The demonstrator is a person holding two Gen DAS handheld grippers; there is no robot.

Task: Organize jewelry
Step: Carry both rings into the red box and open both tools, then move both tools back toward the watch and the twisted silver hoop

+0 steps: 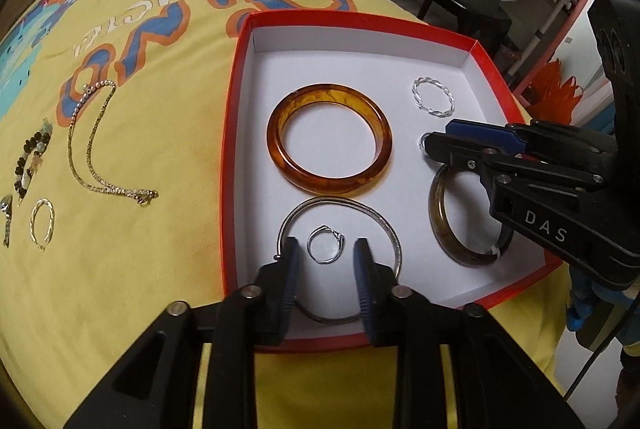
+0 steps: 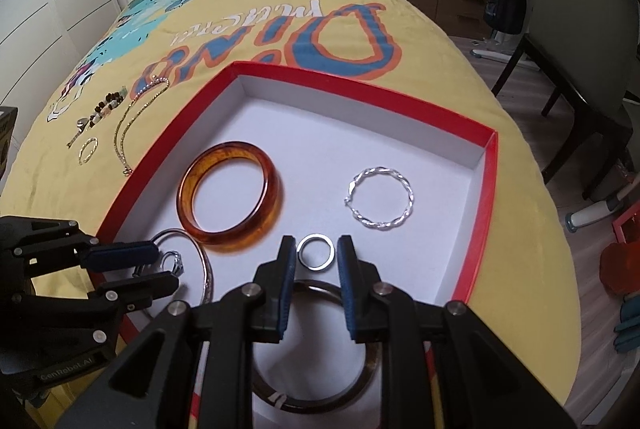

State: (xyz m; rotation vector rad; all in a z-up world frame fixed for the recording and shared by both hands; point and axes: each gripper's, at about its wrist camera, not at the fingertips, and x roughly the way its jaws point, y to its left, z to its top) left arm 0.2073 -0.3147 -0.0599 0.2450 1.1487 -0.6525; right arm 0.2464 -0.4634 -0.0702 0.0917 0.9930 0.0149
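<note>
A red box [image 1: 236, 133] with a white floor [image 2: 490, 165] lies on the yellow bedspread. It holds an amber bangle [image 1: 329, 138] [image 2: 229, 197], a twisted silver bracelet [image 1: 433, 96] [image 2: 379, 197], a thin silver bangle [image 1: 384, 225] [image 2: 206, 269], a dark olive bangle [image 1: 440, 225] [image 2: 372, 361], a silver ring with a setting [image 1: 325, 243] [image 2: 172, 263] and a plain silver ring [image 2: 315, 252]. My left gripper [image 1: 326, 249] [image 2: 140, 269] is open around the set ring. My right gripper [image 2: 316, 249] [image 1: 438, 137] is open around the plain ring.
On the bedspread left of the box lie a gold chain necklace [image 1: 94, 149] [image 2: 132, 125], a beaded bracelet [image 1: 34, 157] [image 2: 106, 109], a thin gold hoop [image 1: 42, 223] [image 2: 88, 149] and a small silver piece [image 1: 6, 221]. A chair [image 2: 580, 29] stands right of the bed.
</note>
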